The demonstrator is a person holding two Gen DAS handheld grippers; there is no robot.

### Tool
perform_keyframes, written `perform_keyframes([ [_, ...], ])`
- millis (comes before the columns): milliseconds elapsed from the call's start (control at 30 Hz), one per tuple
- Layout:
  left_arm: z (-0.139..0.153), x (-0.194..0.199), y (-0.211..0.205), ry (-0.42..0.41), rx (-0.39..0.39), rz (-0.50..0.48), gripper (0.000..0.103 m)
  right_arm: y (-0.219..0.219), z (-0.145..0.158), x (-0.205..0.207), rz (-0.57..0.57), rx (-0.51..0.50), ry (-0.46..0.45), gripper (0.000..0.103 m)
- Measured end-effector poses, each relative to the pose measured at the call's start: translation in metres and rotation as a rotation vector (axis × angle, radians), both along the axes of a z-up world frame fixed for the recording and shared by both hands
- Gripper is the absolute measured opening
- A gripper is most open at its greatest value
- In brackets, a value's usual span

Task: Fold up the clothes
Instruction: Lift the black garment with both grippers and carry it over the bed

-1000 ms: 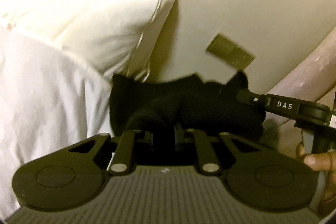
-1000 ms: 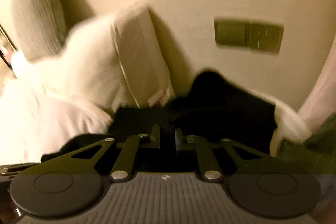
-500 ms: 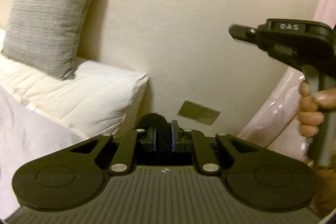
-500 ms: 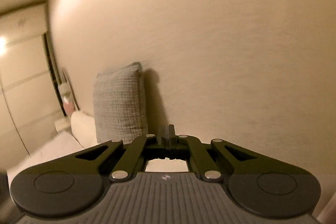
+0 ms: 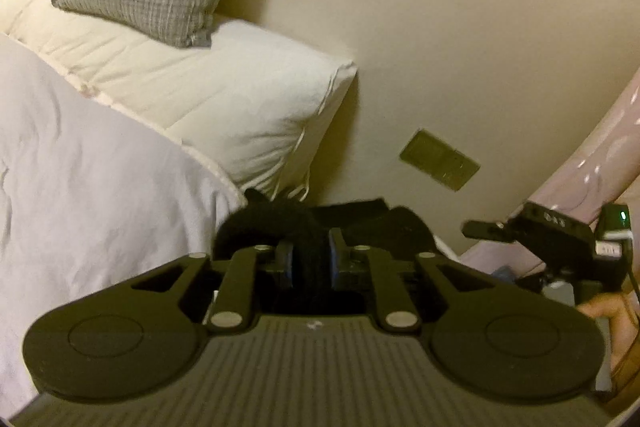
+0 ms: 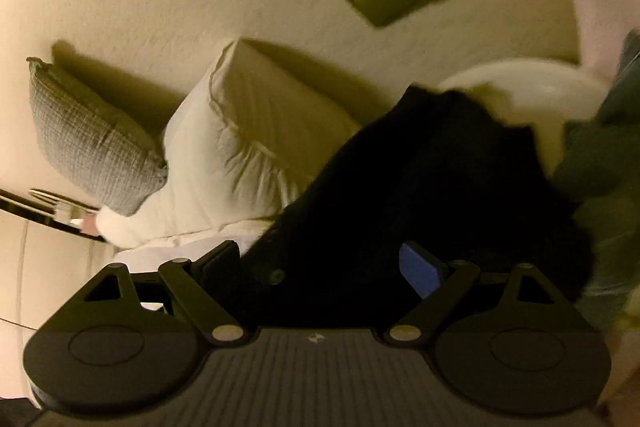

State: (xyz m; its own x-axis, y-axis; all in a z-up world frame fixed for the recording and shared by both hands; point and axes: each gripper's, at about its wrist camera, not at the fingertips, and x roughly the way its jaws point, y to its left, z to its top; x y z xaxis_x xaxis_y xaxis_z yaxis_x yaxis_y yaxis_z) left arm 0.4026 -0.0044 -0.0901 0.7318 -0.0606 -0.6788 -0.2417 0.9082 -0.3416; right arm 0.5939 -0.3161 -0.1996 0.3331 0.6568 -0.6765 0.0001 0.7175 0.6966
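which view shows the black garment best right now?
Right wrist view. The black fabric garment fills the middle there, spread between the open right tongs. In the left wrist view only a bunched fold of it shows, pinched in the shut left tongs, the rest hidden behind them.
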Motion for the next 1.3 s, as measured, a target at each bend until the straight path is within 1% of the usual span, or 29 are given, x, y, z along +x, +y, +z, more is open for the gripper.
perform_keyframes([
  [100, -0.017, 0.007, 0.002, 0.046, -0.003, -0.027, 0.013, 0.026, -0.019, 0.012, 0.017, -0.031, 0.062, 0.09],
  [200, -0.028, 0.005, 0.002, 0.06, -0.009, -0.054, 0.013, 0.052, -0.043, 0.018, 0.053, -0.078, 0.108, 0.091],
  [233, -0.03, 0.005, 0.002, 0.064, -0.012, -0.059, 0.011, 0.062, -0.05, 0.019, 0.078, -0.11, 0.114, 0.089],
  [267, -0.033, 0.006, 0.003, 0.069, -0.015, -0.062, 0.01, 0.072, -0.057, 0.02, 0.103, -0.143, 0.119, 0.06],
  [300, -0.034, 0.006, 0.002, 0.071, -0.01, -0.066, 0.01, 0.08, -0.063, 0.021, 0.125, -0.168, 0.123, 0.04],
  [333, -0.035, 0.006, 0.002, 0.068, -0.001, -0.069, 0.009, 0.084, -0.066, 0.022, 0.131, -0.165, 0.121, 0.022],
  [367, -0.032, 0.005, 0.002, 0.061, 0.002, -0.072, 0.009, 0.084, -0.066, 0.022, 0.125, -0.141, 0.113, 0.018],
  [433, -0.024, 0.003, 0.004, 0.033, -0.004, -0.078, 0.009, 0.078, -0.061, 0.021, 0.099, -0.083, 0.081, 0.016],
  [500, -0.006, 0.0, 0.005, -0.031, 0.007, -0.082, 0.008, 0.069, -0.051, 0.019, 0.064, -0.015, 0.037, 0.015],
  [567, 0.016, -0.007, 0.005, -0.098, 0.03, -0.076, 0.008, 0.057, -0.029, 0.018, 0.03, 0.066, -0.04, 0.013],
  [633, 0.039, -0.017, 0.006, -0.162, 0.059, -0.062, 0.008, 0.047, -0.003, 0.019, 0.002, 0.143, -0.123, 0.013],
  [700, 0.062, -0.027, 0.006, -0.227, 0.088, -0.048, 0.008, 0.043, 0.028, 0.021, -0.009, 0.182, -0.212, 0.013],
  [767, 0.084, -0.037, 0.007, -0.292, 0.116, -0.033, 0.008, 0.041, 0.059, 0.02, -0.004, 0.205, -0.325, 0.013],
  [867, 0.119, -0.053, 0.007, -0.389, 0.159, -0.012, 0.008, 0.04, 0.109, 0.015, 0.024, 0.267, -0.5, 0.013],
  [933, 0.141, -0.063, 0.008, -0.454, 0.188, 0.003, 0.008, 0.044, 0.137, 0.012, 0.053, 0.293, -0.579, 0.013],
  [1000, 0.164, -0.073, 0.008, -0.518, 0.216, 0.017, 0.008, 0.053, 0.168, 0.006, 0.098, 0.319, -0.668, 0.013],
  [1067, 0.187, -0.084, 0.009, -0.581, 0.246, 0.036, 0.008, 0.067, 0.2, -0.001, 0.171, 0.332, -0.751, 0.013],
  [1133, 0.202, -0.117, 0.016, -0.608, 0.282, 0.111, 0.008, 0.09, 0.231, -0.008, 0.258, 0.321, -0.808, 0.013],
  [1200, 0.217, -0.149, 0.024, -0.635, 0.319, 0.187, 0.008, 0.116, 0.254, -0.017, 0.346, 0.317, -0.843, 0.013],
  [1300, 0.238, -0.203, 0.035, -0.675, 0.375, 0.311, 0.008, 0.159, 0.275, -0.04, 0.479, 0.385, -0.885, 0.013],
])
